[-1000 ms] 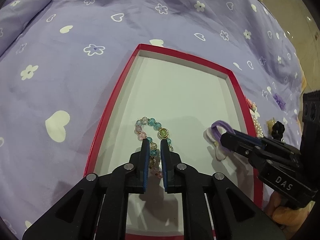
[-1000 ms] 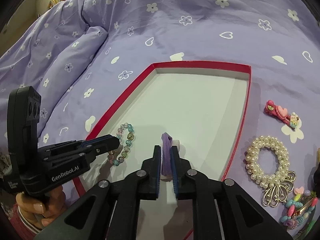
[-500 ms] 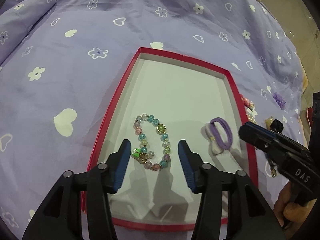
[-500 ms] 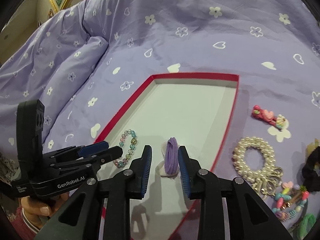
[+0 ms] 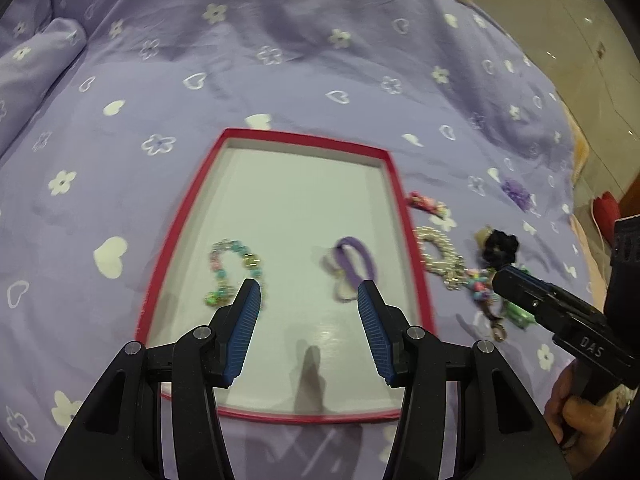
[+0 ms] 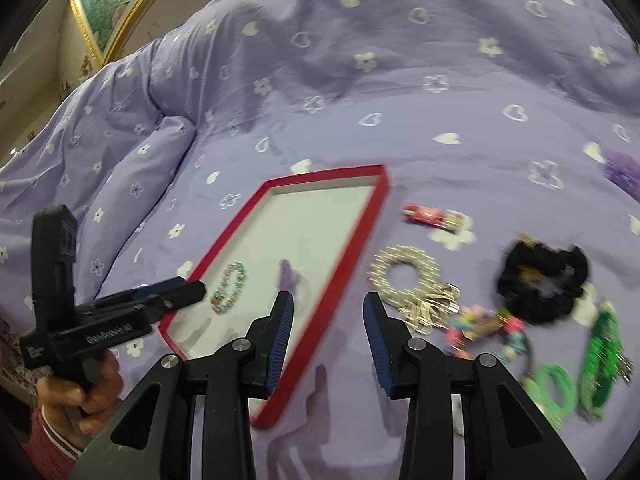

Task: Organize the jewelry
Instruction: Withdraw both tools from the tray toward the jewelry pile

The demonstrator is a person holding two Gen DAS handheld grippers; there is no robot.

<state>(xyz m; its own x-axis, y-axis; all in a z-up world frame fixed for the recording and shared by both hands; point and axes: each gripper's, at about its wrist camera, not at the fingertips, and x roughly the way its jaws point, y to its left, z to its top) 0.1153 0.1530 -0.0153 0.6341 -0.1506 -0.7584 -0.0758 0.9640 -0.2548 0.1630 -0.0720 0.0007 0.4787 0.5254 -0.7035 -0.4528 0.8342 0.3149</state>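
Note:
A red-rimmed tray [image 5: 182,220] with a white floor lies on the purple bedspread. In it rest a pastel beaded bracelet [image 5: 224,264] on the left and a purple hair tie [image 5: 356,260] on the right. My left gripper [image 5: 309,285] hovers open above the tray's near half, holding nothing. In the right wrist view the tray [image 6: 352,252] sits to the left, with the bracelet [image 6: 230,288] and hair tie [image 6: 287,276] inside. My right gripper [image 6: 328,297] hangs over the tray's right rim, its jaws opening with nothing between them.
Right of the tray lie a pearl bracelet [image 6: 404,276], a pink hair clip [image 6: 432,216], a black scrunchie [image 6: 540,280], a colourful charm piece [image 6: 480,324] and green bands [image 6: 600,360]. A purple flower piece [image 6: 622,172] sits farther right. A hand [image 6: 80,392] holds the left gripper.
Both grippers let go, the left of the beaded bracelet and the right of the purple hair tie, which now lie in the tray. Both opened, rose and pulled back; the right one swung right.

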